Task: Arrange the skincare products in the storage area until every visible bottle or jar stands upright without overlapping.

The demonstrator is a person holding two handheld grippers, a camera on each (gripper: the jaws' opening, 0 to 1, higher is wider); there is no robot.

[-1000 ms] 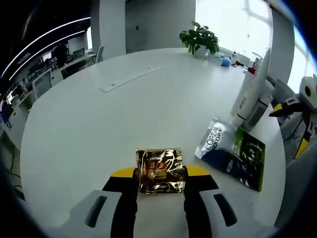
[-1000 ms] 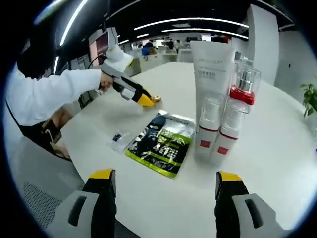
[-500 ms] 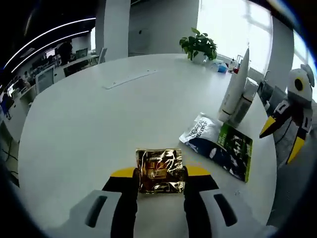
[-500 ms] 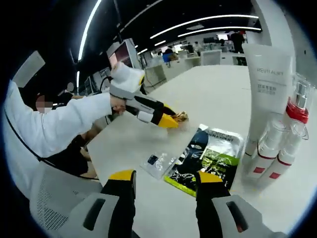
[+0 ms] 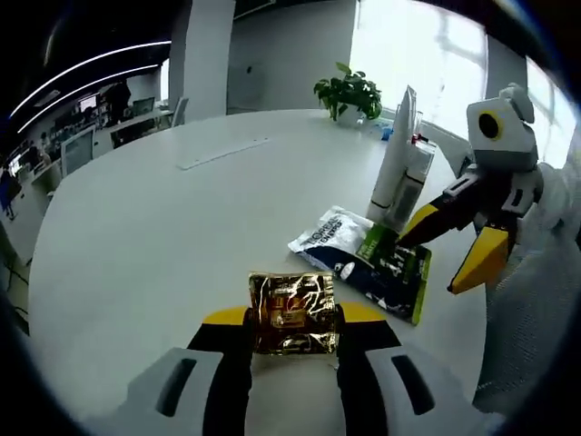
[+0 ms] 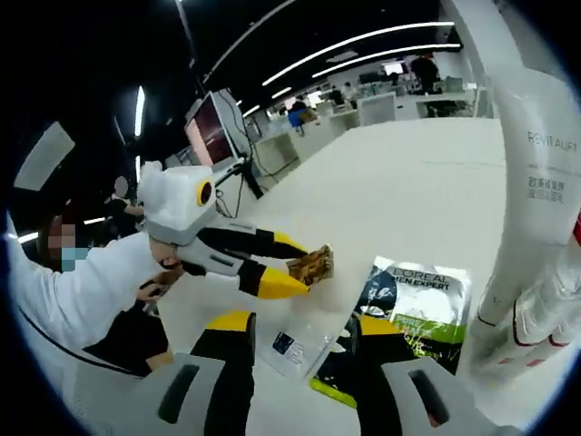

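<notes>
On the white bench [image 5: 136, 236], my left gripper [image 5: 292, 329] has its jaws clenched on a gold sachet [image 5: 292, 312], my right gripper [image 6: 300, 329] hangs parted over the flat green pouch [image 5: 368, 262] beside the upright bottles [image 5: 397, 177], so arranging remains.

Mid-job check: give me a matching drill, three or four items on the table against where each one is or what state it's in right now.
Items:
1. gold sachet
2. green-and-black pouch
3. tall white tube
4. small clear packet

States:
A. standing upright
B. held in the left hand-held gripper
C. lying flat beside the upright bottles
D. lying between the right hand-held gripper's jaws

Pairs: 1-B, 2-C, 3-A, 4-D
</notes>
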